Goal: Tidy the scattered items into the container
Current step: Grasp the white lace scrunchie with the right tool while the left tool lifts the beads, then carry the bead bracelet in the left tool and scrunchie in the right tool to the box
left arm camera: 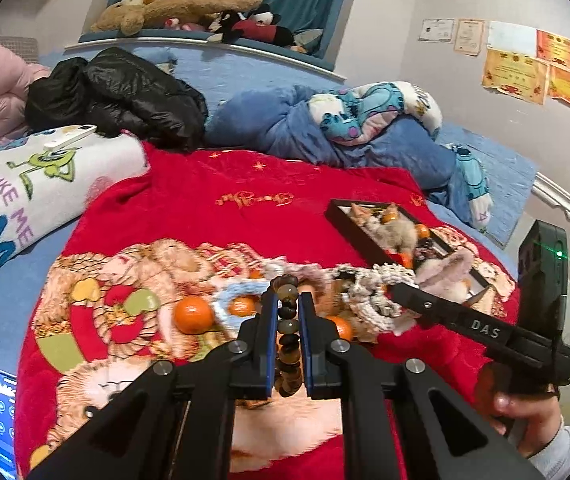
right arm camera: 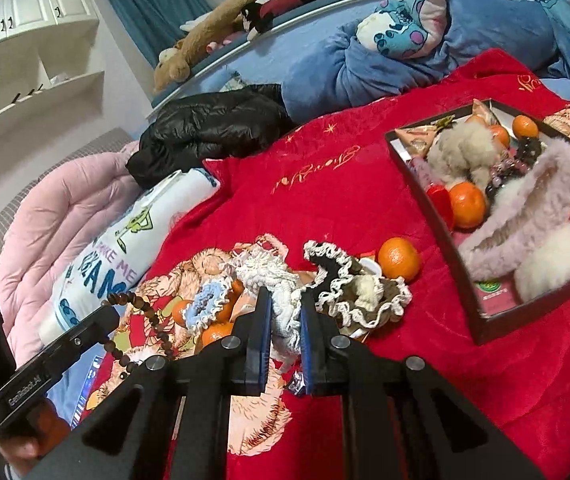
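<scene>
While you hold both tools over the bed, your left tool [left arm camera: 288, 312] is squeezed tight on a string of brown beads [left arm camera: 288, 344], and the beads hang down between its two blue pads. Your right tool [right arm camera: 286, 312] is squeezed on a white knitted scrunchie [right arm camera: 281, 292], lifted a little above the red blanket [right arm camera: 357, 200]. Just beside it on the blanket lie a blue scrunchie [right arm camera: 205, 306], a dark one with a white frilly edge [right arm camera: 359, 290], and a few oranges, one of them [right arm camera: 399, 259] sitting alone near the box. The black box [right arm camera: 429, 200] is off to the right on the red blanket. Inside it you can see more oranges, a grey fluffy ball [right arm camera: 463, 148], a pink fluffy band [right arm camera: 525, 208] and some dark beads. A black jacket [right arm camera: 209, 124] and a blue quilt [right arm camera: 365, 68] are farther back on the bed, well away from your tools.
</scene>
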